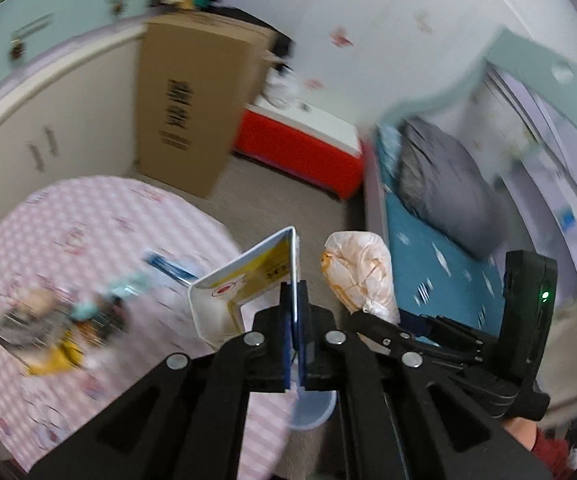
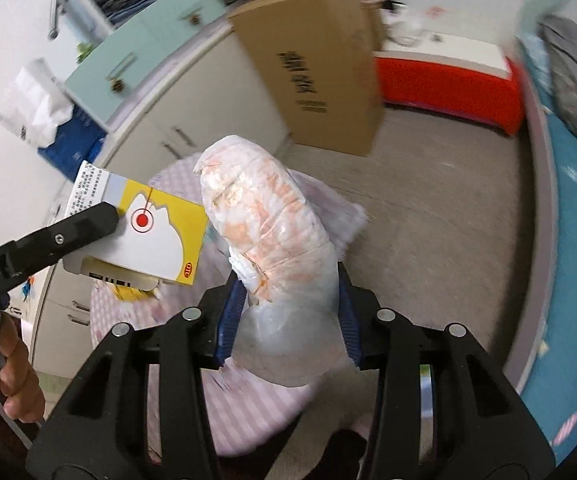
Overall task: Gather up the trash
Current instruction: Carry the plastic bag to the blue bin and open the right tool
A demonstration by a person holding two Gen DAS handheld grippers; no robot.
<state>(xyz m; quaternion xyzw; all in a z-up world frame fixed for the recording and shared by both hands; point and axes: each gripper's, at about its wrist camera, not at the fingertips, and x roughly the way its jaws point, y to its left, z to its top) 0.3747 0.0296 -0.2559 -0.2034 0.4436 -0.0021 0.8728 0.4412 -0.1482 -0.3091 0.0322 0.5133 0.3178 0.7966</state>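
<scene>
- My left gripper (image 1: pixel 297 304) pinches the yellow medicine box (image 1: pixel 244 280) by one panel.
- My right gripper (image 2: pixel 288 304) clamps the crumpled wrapper (image 2: pixel 272 216), long axis pointing forward, just right of the box.

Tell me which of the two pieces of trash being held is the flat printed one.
The yellow and white carton, pinched by one flap in the left gripper. The right gripper holds a rounded, crumpled plastic bag stained orange.

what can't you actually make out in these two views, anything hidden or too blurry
- Left wrist view: the trash pile on the pink table is motion-blurred; items unidentifiable.
- Right wrist view: the left gripper covers part of the yellow box; its small print is unreadable.
- Right wrist view: the stained bag hides the table behind it.
</scene>
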